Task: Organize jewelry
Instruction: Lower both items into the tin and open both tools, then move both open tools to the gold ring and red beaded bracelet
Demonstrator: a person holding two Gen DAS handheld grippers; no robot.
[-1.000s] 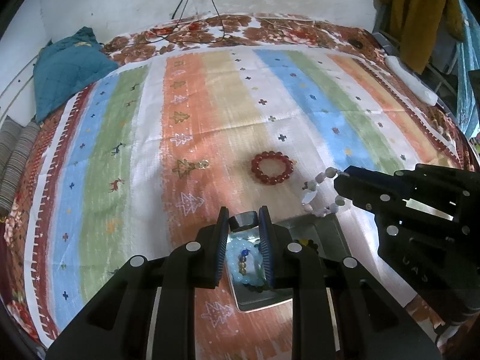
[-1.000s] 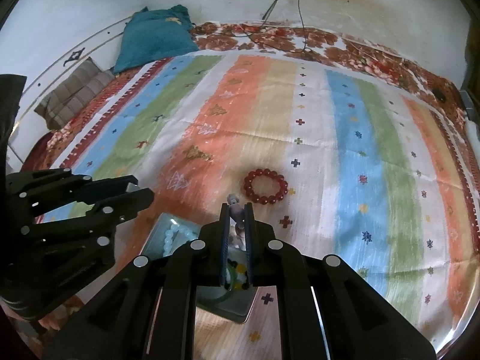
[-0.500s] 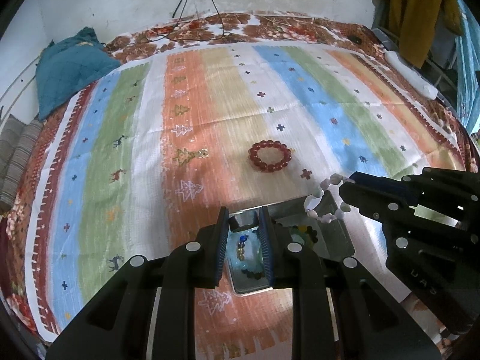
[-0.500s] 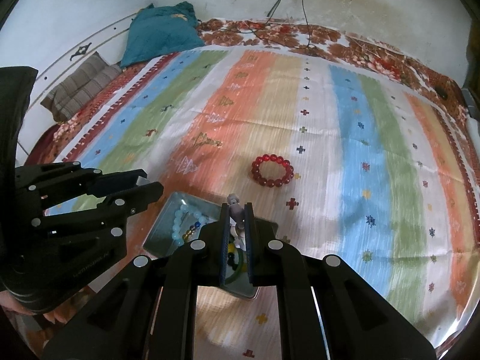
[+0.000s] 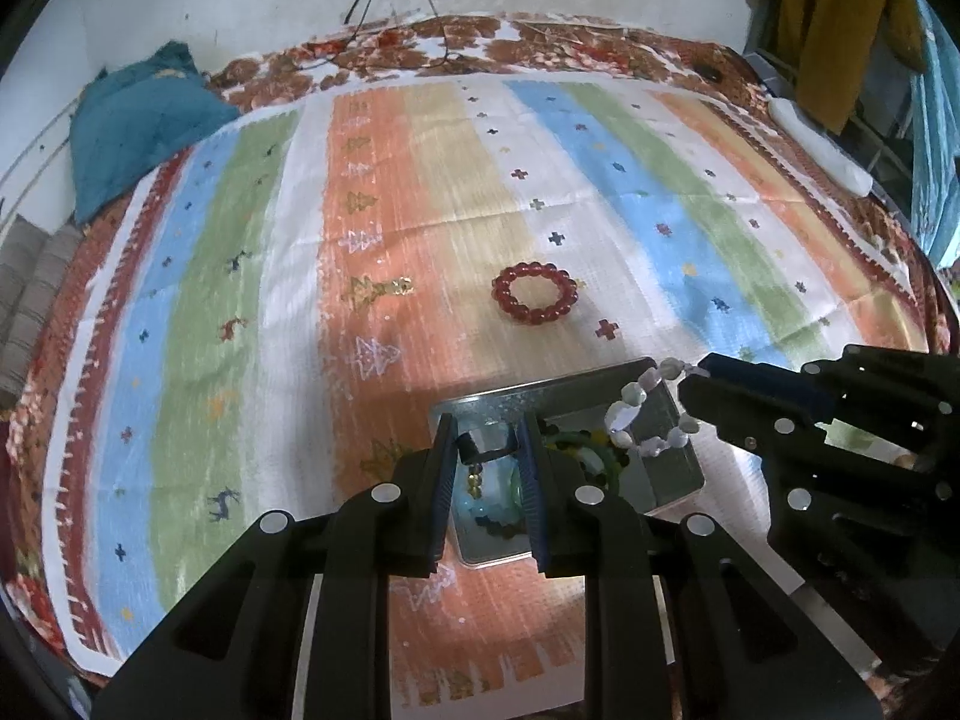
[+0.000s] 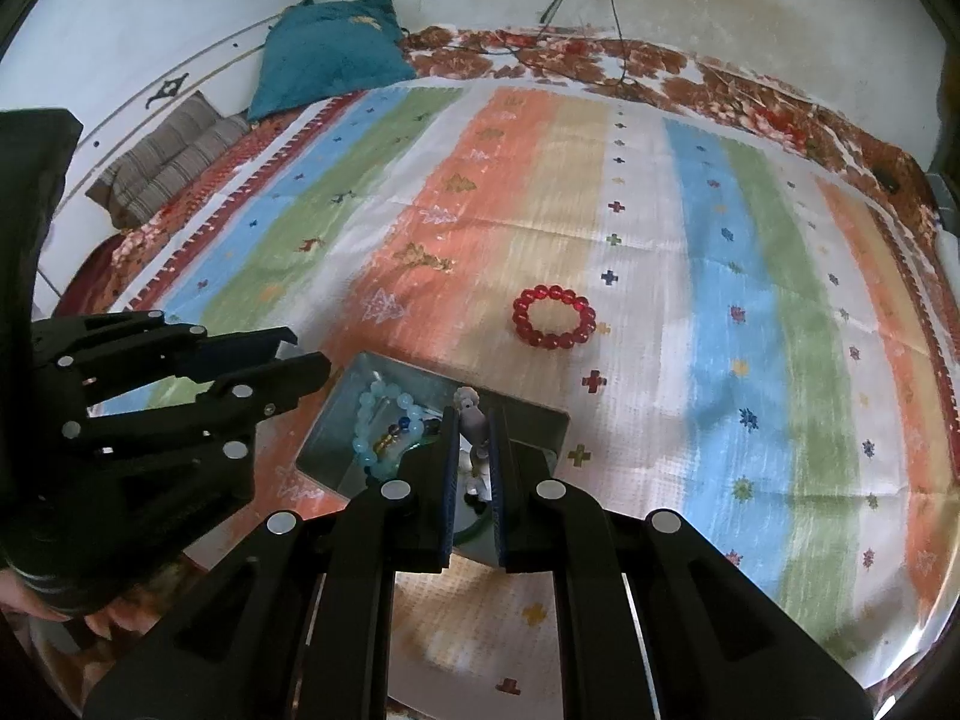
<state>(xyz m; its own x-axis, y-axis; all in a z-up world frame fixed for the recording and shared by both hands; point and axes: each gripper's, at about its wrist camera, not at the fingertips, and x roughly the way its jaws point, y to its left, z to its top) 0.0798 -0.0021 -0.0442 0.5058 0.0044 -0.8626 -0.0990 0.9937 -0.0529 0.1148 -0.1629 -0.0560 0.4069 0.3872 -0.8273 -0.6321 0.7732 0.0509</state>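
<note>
Jewelry partly sorted into the tin
Several bracelets are binned; a pale bracelet is clenched by the right gripper above; the left gripper is opening, empty; the red bracelet is left.

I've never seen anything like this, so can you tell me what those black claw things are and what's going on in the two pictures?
Those black claws are grabbers a person holds, one in each hand. Each carries a camera looking along its jaws, so one picture comes from the left gripper and one from the right gripper. Below them is a striped cloth on a bed. A metal tray sits on it with bead bracelets inside, one light blue. A red bracelet lies on the cloth beyond the tray. The right gripper is shut on a pale bracelet, hanging it over the tray. The left gripper's jaws are opening over the tray; whether they touch anything is unclear.
</note>
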